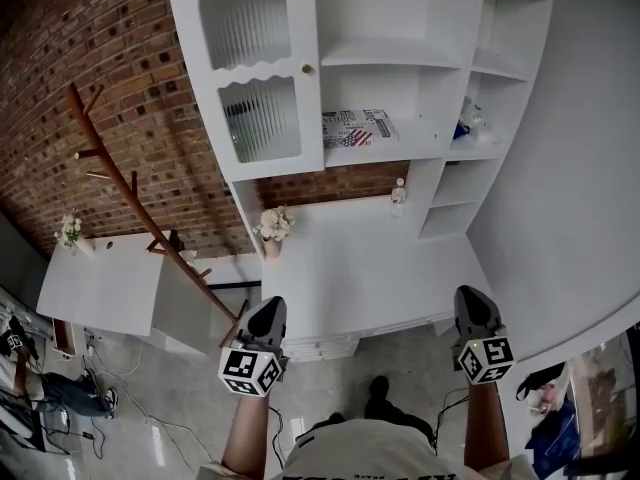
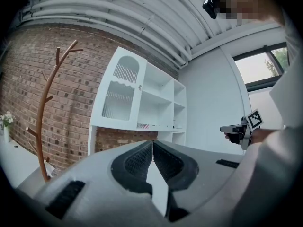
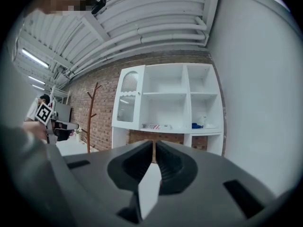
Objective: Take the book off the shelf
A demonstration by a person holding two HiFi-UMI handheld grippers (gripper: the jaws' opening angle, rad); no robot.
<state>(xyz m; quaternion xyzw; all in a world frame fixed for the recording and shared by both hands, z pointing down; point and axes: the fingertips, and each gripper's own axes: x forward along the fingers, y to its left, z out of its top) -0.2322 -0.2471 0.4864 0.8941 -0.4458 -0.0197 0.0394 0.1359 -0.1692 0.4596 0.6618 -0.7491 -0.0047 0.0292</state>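
The book (image 1: 357,128), with a stars-and-stripes cover, lies flat on the middle shelf of the white shelf unit (image 1: 420,58). It also shows small in the left gripper view as the book (image 2: 143,126) and in the right gripper view as the book (image 3: 154,126). My left gripper (image 1: 268,306) is held low in front of the desk, far from the shelf, shut with nothing in it. My right gripper (image 1: 472,296) is level with it on the right, also shut and empty. In both gripper views the jaws meet: left gripper (image 2: 152,143), right gripper (image 3: 155,145).
A white desk top (image 1: 370,258) lies between me and the shelves, with a flower vase (image 1: 272,226) and a small bottle (image 1: 399,193) at its back. A wooden coat rack (image 1: 130,183) leans at the left by the brick wall. A blue object (image 1: 465,123) sits in the right shelf bay.
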